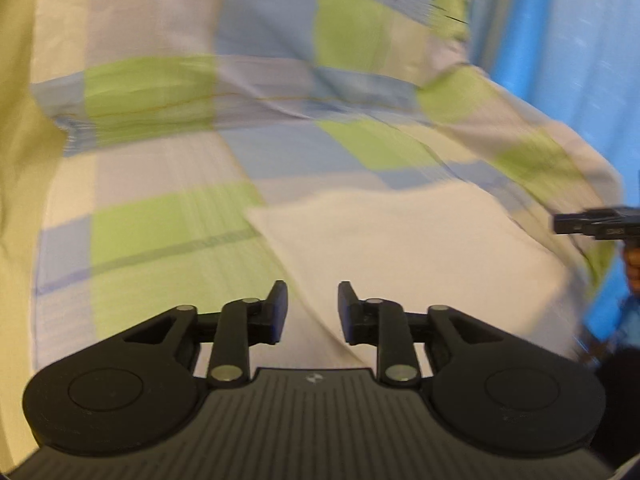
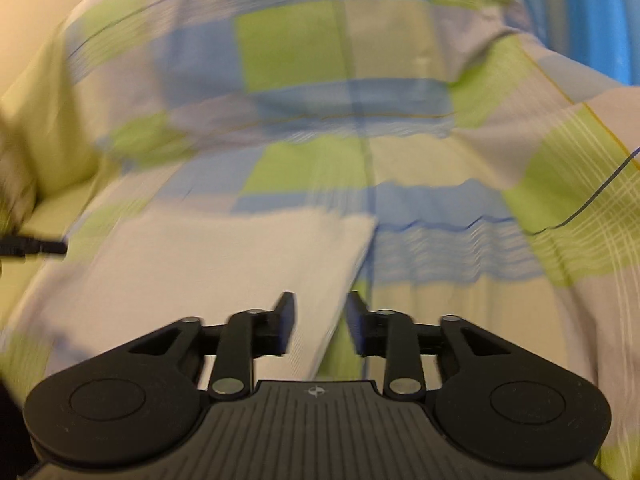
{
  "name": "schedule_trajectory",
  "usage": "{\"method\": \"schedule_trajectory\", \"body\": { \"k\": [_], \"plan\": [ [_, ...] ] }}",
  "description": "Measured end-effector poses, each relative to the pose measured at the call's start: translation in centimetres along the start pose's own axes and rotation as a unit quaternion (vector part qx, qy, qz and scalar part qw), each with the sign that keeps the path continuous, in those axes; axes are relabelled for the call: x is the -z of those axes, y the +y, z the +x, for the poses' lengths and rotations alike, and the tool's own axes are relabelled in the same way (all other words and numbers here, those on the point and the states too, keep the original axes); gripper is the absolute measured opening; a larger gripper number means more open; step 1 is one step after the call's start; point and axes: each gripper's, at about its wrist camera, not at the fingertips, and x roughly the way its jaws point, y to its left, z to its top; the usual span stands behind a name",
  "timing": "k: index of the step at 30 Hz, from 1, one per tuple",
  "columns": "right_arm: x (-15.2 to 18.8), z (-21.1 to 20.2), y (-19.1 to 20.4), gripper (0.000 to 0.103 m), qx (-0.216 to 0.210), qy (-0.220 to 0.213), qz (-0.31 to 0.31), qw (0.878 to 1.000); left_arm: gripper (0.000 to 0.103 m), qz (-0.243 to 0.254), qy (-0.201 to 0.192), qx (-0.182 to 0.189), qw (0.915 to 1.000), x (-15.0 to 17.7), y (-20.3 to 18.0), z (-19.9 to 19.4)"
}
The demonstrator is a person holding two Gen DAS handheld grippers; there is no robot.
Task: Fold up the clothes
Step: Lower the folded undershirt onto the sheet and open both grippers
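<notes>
My left tool (image 1: 312, 312) and right tool (image 2: 320, 322) both sit spread, holding nothing, above a cream cloth (image 1: 400, 256) lying flat on the checked bedsheet (image 1: 160, 92); frames blurred.

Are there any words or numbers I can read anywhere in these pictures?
No readable words or numbers.
Small white round emblem on the ridged black body of the left claw: a symbol, not letters.
The same emblem on the right claw.
Pale marking on the black claw tip at the frame edge: too blurred to read.

no readable text, labels or numbers anywhere
</notes>
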Motion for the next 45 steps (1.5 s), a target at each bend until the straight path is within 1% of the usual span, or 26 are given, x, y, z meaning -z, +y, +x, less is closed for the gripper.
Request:
{"method": "schedule_trajectory", "body": {
  "k": [2, 3, 6, 8, 9, 11, 16, 18, 19, 21, 23, 24, 25, 26, 28, 30, 31, 33, 35, 36, 37, 38, 40, 42, 45],
  "plan": [
    [1.4, -1.1, 1.9, 0.037, 0.008, 0.016, -0.038, 0.999, 0.025, 0.005, 0.005, 0.02, 0.9998, 1.4, -1.8, -1.0],
    [2.1, -1.5, 2.6, 0.037, 0.005, 0.022, -0.045, 0.999, 0.026, 0.007, 0.008, 0.03, 0.9995, 2.1, -2.7, -1.5],
    [3.7, -1.9, 3.4, 0.039, -0.011, 0.037, -0.039, 0.999, 0.027, 0.02, 0.024, 0.038, 0.9988, 3.9, -4.7, -1.8],
    [4.3, -1.6, 3.2, 0.04, -0.009, 0.041, -0.026, 0.999, 0.028, 0.019, 0.031, 0.034, 0.9987, 4.7, -5.2, -1.6],
    [4.5, -1.5, 3.0, 0.04, -0.009, 0.042, -0.017, 0.999, 0.029, 0.014, 0.035, 0.036, 0.9987, 5.0, -5.2, -1.6],
    [4.4, -1.0, 1.8, 0.04, -0.015, 0.039, 0.024, 0.999, 0.03, 0.006, 0.039, 0.033, 0.9987, 5.2, -5.2, -1.4],
    [4.1, -0.2, -0.6, 0.039, -0.033, 0.033, 0.107, 0.993, 0.03, -0.011, 0.044, 0.031, 0.9985, 5.3, -4.6, -0.9],
    [4.2, 0.0, -1.0, 0.032, -0.038, 0.033, 0.126, 0.991, 0.03, -0.012, 0.046, 0.018, 0.9987, 5.2, -4.5, -0.8],
    [4.2, 0.0, -0.9, 0.025, -0.038, 0.034, 0.13, 0.99, 0.03, -0.018, 0.046, 0.014, 0.9987, 5.2, -4.3, -0.9],
    [4.3, 0.0, -0.9, 0.021, -0.039, 0.036, 0.135, 0.989, 0.03, -0.035, 0.041, 0.019, 0.9984, 5.3, -3.8, -1.4],
    [4.4, 0.0, -0.8, 0.011, -0.042, 0.039, 0.136, 0.989, 0.029, -0.051, 0.046, 0.027, 0.9973, 5.4, -3.4, -1.2],
    [4.4, 0.1, -0.8, 0.01, -0.04, 0.04, 0.134, 0.989, 0.026, -0.057, 0.049, 0.03, 0.9967, 5.5, -3.2, -1.0],
    [4.4, 0.2, -0.7, 0.007, -0.037, 0.042, 0.131, 0.99, 0.018, -0.058, 0.052, 0.033, 0.9964, 5.6, -3.1, -0.7],
    [4.5, 0.2, -0.7, 0.005, -0.035, 0.044, 0.129, 0.99, 0.001, -0.058, 0.054, 0.037, 0.9961, 5.6, -3.1, -0.6],
    [4.4, 0.0, -0.5, 0.004, -0.019, 0.043, 0.12, 0.992, 0.001, -0.059, 0.049, 0.03, 0.9966, 5.4, -3.0, -0.8],
    [4.2, -0.3, -0.6, 0.004, 0.003, 0.043, 0.112, 0.993, 0.001, -0.061, 0.045, 0.021, 0.9969, 5.3, -2.8, -1.1],
    [4.3, -0.2, -0.8, 0.003, 0.006, 0.046, 0.116, 0.992, 0.001, -0.063, 0.049, 0.017, 0.9966, 5.3, -2.6, -1.1],
    [4.5, 0.1, -1.0, 0.003, 0.004, 0.056, 0.116, 0.992, 0.001, -0.058, 0.075, 0.016, 0.9953, 5.6, -2.5, -0.5],
    [4.5, 0.5, -0.8, 0.004, 0.006, 0.066, 0.108, 0.992, 0.001, -0.068, 0.076, 0.014, 0.9947, 5.8, -2.4, -0.5],
    [4.3, 0.4, -0.8, 0.006, 0.012, 0.067, 0.108, 0.992, 0.002, -0.07, 0.071, 0.009, 0.995, 5.7, -2.4, -0.7],
    [4.1, 0.2, -0.7, 0.017, 0.023, 0.067, 0.109, 0.991, 0.003, -0.07, 0.067, 0.001, 0.9953, 5.6, -2.5, -1.0],
    [3.9, -0.1, -0.6, 0.026, 0.033, 0.067, 0.109, 0.991, 0.004, -0.072, 0.065, -0.007, 0.9953, 5.5, -2.6, -1.3],
    [3.4, -1.1, 0.4, 0.026, 0.042, 0.059, 0.092, 0.993, 0.005, -0.074, 0.058, -0.024, 0.9953, 5.6, -2.8, -2.2],
    [3.1, -2.4, 1.7, 0.026, 0.036, 0.053, 0.069, 0.996, 0.006, -0.074, 0.051, -0.033, 0.9954, 5.8, -3.3, -3.4],
    [2.7, -4.3, 3.6, 0.029, 0.025, 0.043, 0.043, 0.998, 0.01, -0.077, 0.042, -0.022, 0.9959, 6.4, -4.7, -5.0]
  ]
}}
